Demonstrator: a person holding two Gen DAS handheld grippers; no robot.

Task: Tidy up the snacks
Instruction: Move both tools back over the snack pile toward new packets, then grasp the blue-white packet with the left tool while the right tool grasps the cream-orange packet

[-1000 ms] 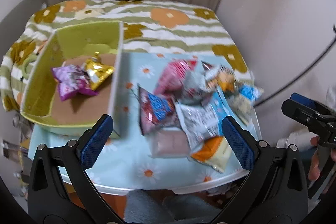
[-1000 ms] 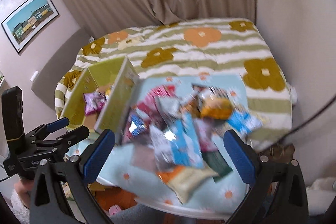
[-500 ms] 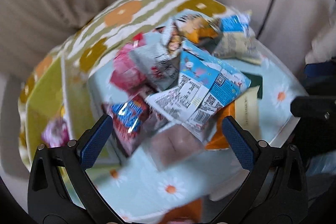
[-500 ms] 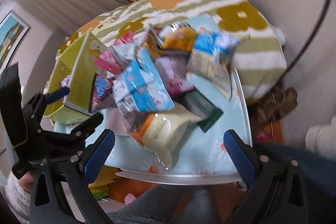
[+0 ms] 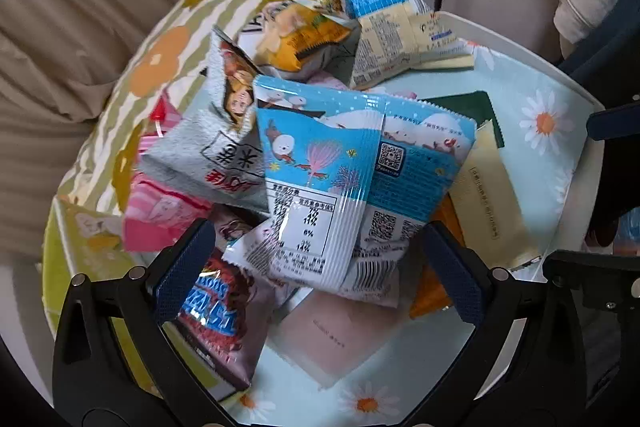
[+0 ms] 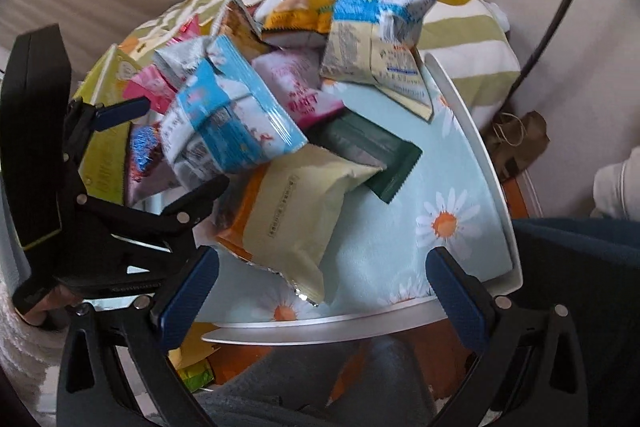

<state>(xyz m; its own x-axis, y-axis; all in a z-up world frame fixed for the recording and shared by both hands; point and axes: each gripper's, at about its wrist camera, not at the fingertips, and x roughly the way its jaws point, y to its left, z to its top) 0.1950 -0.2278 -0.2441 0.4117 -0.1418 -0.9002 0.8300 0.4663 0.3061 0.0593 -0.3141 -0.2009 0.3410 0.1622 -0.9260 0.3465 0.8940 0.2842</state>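
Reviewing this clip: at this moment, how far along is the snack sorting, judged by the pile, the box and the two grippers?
Early stage. Done: nothing checkable; the yellow-green cardboard box shows only its wall. In hand: nothing; the left gripper is open over the blue-and-white snowman-print packet, and the right gripper is open near the pale cream packet. Left: the heap, including the dark green sachet, still on the daisy-print tray.

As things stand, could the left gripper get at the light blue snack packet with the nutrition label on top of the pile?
Probably yes. The left gripper is open, and the light blue snack packet lies uppermost just ahead of it, with nothing covering its near edge.
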